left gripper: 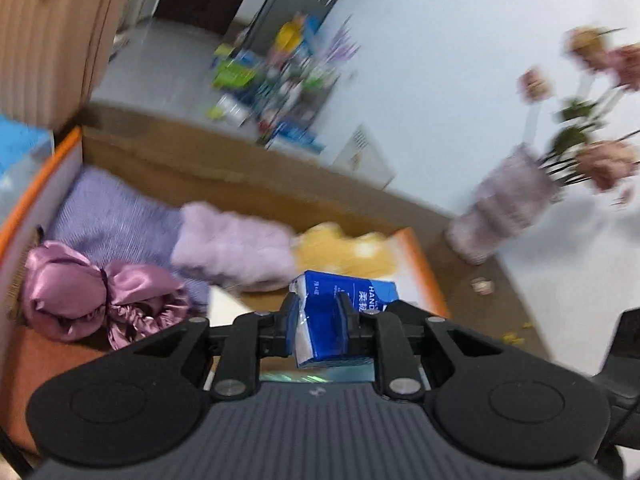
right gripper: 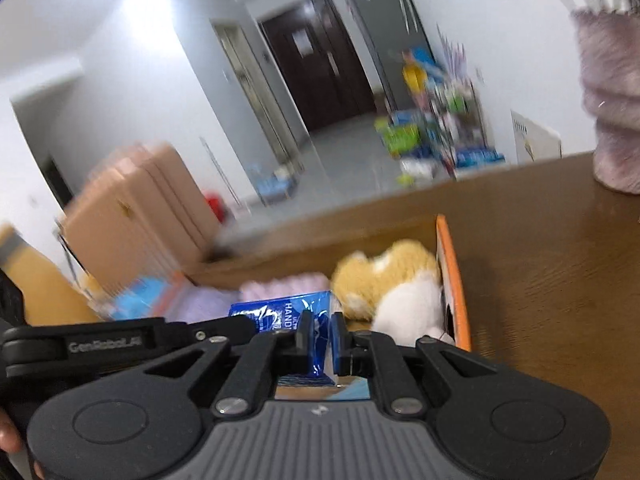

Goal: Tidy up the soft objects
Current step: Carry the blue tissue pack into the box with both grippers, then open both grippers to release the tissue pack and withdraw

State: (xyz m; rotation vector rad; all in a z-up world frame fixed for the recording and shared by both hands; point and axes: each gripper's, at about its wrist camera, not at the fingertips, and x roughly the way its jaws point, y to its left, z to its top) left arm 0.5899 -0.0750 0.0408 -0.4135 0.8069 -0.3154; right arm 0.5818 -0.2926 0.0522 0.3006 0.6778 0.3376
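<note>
The blue tissue pack (left gripper: 344, 312), crinkled and glossy with white lettering, hangs above the orange-rimmed box (left gripper: 430, 276), pinched by both the left tongs (left gripper: 320, 314) and the right tongs (right gripper: 319, 330). Below lie a yellow plush toy (right gripper: 384, 276), lilac fuzzy cloth (left gripper: 236, 246) and satin bonnet (left gripper: 100, 292). A flower vase (left gripper: 504, 208) stands nearby on the desk (right gripper: 540, 264).

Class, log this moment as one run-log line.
left gripper: shut on tissue pack | right gripper: shut on tissue pack | below: box of soft items
</note>
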